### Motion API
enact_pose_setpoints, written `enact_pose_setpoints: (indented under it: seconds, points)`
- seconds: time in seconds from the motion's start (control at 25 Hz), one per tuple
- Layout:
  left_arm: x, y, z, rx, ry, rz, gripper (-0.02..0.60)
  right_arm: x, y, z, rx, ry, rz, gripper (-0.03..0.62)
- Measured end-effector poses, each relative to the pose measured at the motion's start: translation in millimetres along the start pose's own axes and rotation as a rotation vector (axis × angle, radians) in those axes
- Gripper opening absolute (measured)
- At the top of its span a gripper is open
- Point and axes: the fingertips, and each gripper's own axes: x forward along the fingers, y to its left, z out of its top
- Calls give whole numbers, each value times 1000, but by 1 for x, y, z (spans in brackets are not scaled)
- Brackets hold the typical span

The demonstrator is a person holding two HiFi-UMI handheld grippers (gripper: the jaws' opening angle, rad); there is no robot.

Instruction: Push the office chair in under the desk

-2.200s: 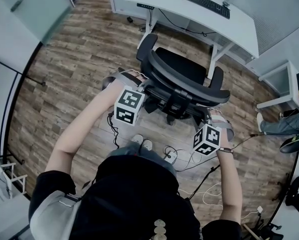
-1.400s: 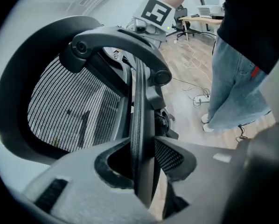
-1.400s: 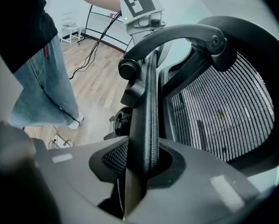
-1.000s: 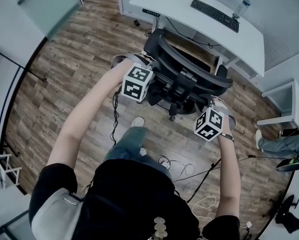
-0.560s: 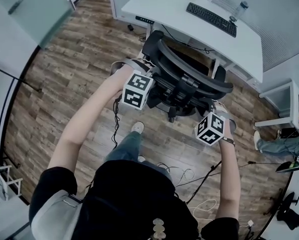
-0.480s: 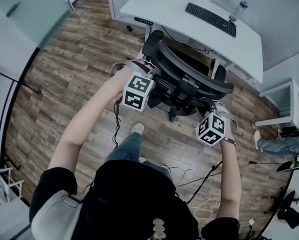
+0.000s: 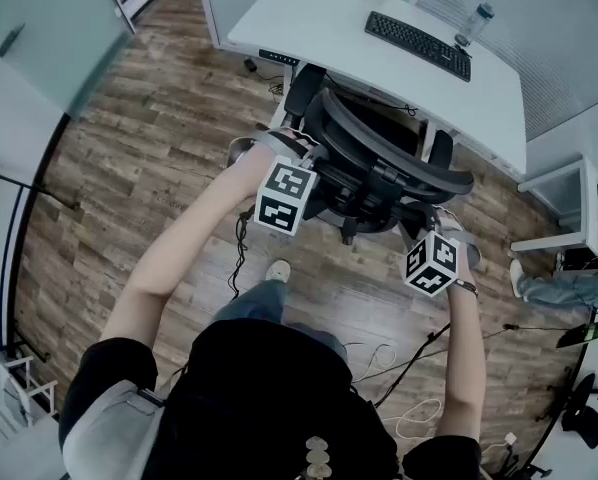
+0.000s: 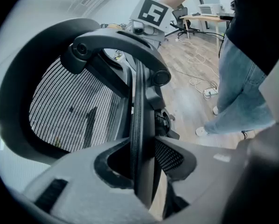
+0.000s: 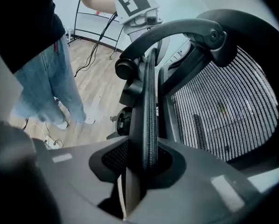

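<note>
Person: stands closest to the camera in a dark top, both bare forearms (image 7: 194, 238) stretched forward, one shoe (image 7: 276, 269) on the wooden floor (image 7: 129, 148).
Cables: loose loops (image 7: 379, 356) lie on the floor beside the person's right leg.
Left gripper (image 8: 143, 169): its jaws are closed partway on the backrest rim (image 8: 139, 120), which stands edge-on between the pads; in the head view its marker cube (image 7: 284, 196) sits at the backrest's left end.
Right gripper (image 9: 142, 171): it holds the same way, pads pressed on the rim at the backrest's right end, with its marker cube (image 7: 434, 263) just behind.
Across views: each gripper view shows the other gripper's cube at the far end of the rim, above the curved back brace (image 8: 125, 45).
Backrest: black mesh (image 8: 69, 111) fills the frame and curves away from the jaws.
Office chair (image 7: 379, 158): it stands against the desk's front edge. The seat is tucked beneath the desk top, the backrest remains on the person's side, and the two armrests reach the edge.
Desk (image 7: 319, 8): a white top directly beyond the chair.
Keyboard (image 7: 417, 38): black, lying on the desk top towards its far side.
Bottle (image 7: 469, 23): clear, upright, just past the keyboard's right end.
</note>
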Motion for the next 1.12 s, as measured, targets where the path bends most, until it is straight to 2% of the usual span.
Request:
enact_pose_setpoints:
  seconds: [1.12]
  points:
    - [39, 73, -28, -9, 13, -29, 143, 41, -76, -11, 7, -4, -4, 100]
